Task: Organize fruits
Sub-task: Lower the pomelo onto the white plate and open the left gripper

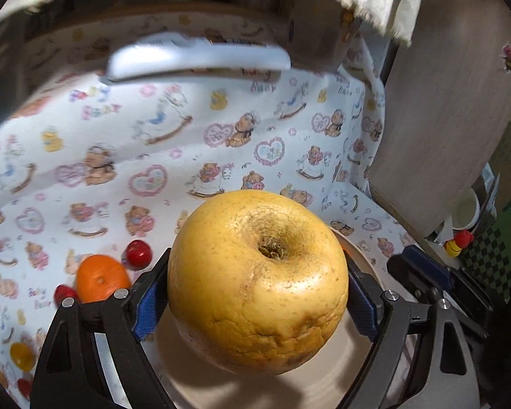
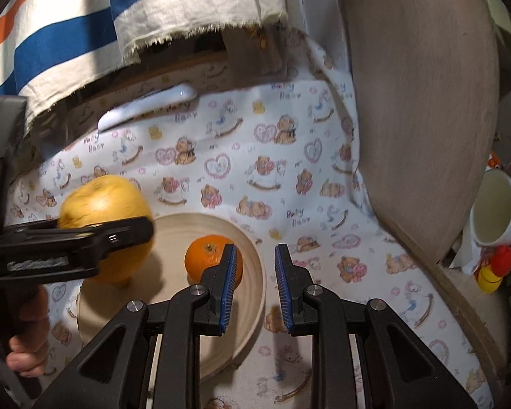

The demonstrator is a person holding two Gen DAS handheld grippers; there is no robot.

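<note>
Leftmost, on the bear-print cloth [image 1: 194, 129], lie a second orange [image 1: 100, 277] and small red fruits [image 1: 138, 254]. Next, the left gripper [image 1: 257, 298] pinches a big yellow pear [image 1: 257, 281] between its blue pads, held above the cream plate [image 2: 255, 266]. An orange [image 2: 207, 259] sits in that plate. Further right, the right gripper [image 2: 255, 284] hovers over the plate's edge, fingers spread and holding nothing.

A big yellow apple [image 1: 257, 281], skin wrinkled, its stem hollow facing the left wrist camera, is hanging above a beige plate [image 2: 252, 259]. An orange [image 2: 209, 260] is sitting on that plate, near the far rim.
</note>
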